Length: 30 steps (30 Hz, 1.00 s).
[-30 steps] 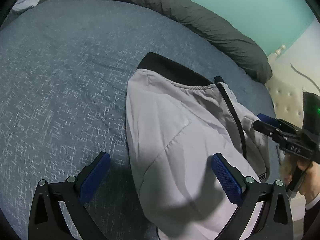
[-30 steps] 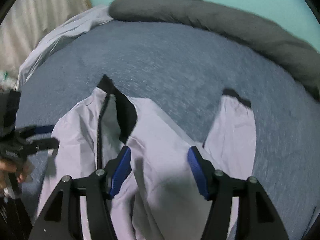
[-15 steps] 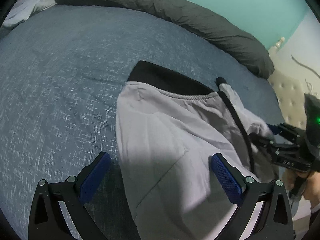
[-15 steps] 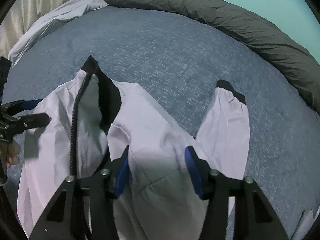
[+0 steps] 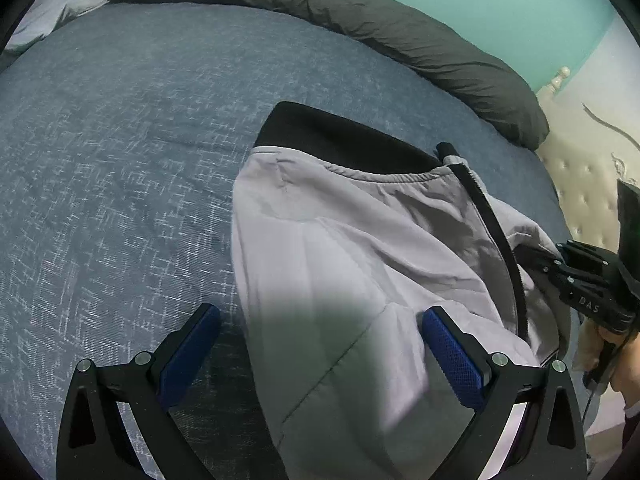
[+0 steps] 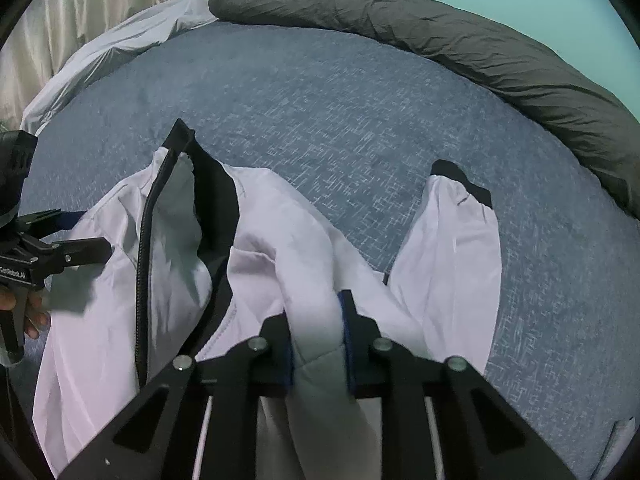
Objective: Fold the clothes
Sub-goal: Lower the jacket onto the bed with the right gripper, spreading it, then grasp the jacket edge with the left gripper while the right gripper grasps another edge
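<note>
While the pale grey zip jacket (image 6: 280,240) lies spread on the blue bedspread (image 5: 120,160), the right gripper (image 6: 316,320) is closing, its pads pinching a raised fold of it; the left gripper (image 5: 320,344) hangs spread wide over the jacket's edge.

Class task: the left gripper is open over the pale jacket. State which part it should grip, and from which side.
Probably the jacket's outer left edge, approached from the bare bedspread side. That edge lies free between the left gripper's pads; the right gripper is closing on a fold of the jacket.
</note>
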Motion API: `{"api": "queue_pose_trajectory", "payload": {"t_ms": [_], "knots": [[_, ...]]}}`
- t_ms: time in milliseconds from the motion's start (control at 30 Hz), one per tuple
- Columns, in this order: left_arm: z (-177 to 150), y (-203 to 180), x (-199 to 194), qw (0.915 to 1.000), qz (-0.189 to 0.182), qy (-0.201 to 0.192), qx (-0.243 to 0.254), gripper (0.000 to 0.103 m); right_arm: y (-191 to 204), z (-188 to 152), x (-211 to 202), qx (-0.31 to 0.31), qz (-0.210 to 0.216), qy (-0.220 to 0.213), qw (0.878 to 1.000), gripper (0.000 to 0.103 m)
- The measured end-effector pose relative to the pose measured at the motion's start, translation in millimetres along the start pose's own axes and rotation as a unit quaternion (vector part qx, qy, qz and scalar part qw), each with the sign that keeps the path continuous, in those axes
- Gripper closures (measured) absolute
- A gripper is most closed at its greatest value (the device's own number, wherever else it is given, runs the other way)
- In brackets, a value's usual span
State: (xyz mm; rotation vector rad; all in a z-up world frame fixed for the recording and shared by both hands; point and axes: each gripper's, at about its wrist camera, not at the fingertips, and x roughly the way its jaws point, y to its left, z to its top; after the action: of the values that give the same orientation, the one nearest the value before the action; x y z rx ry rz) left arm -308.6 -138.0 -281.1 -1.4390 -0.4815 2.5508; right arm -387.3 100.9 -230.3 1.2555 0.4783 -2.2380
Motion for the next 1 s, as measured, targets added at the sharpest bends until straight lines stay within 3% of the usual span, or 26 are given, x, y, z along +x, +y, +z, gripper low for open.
{"api": "queue_pose_trajectory", "payload": {"t_ms": [167, 233, 300, 433, 567, 800, 1000], "knots": [[2.2, 5.9, -4.8, 0.9998, 0.011, -0.009, -0.012, 0.002, -1.6, -0.8, -4.6, 0.008, 0.005, -0.007, 1.0, 0.087], [1.8, 5.0, -4.3, 0.9999, 0.007, -0.004, -0.007, 0.012, -2.5, -0.9, -5.6, 0.01, 0.005, -0.009, 1.0, 0.087], [0.2, 2.1, -4.0, 1.0, 0.003, 0.002, 0.003, 0.037, -3.8, -1.4, -7.5, 0.014, 0.008, -0.012, 1.0, 0.088], [-1.9, -0.6, -7.3, 0.9999, -0.009, 0.002, 0.014, 0.053, -4.7, -3.5, -14.0, 0.022, 0.014, -0.021, 0.999, 0.09], [-2.4, -5.7, -15.0, 0.9995, -0.011, 0.001, 0.028, 0.08, -6.6, -6.3, -31.4, 0.032, 0.018, -0.044, 0.998, 0.093], [2.8, -12.3, -61.9, 0.9984, -0.004, -0.029, 0.048, 0.09, -12.1, -3.3, -103.8, 0.046, 0.01, -0.111, 0.993, 0.095], [20.4, -30.8, -137.7, 0.9938, -0.002, -0.078, 0.079, 0.092, -17.8, 0.7, -193.9, 0.06, -0.003, -0.176, 0.982, 0.096]]}}
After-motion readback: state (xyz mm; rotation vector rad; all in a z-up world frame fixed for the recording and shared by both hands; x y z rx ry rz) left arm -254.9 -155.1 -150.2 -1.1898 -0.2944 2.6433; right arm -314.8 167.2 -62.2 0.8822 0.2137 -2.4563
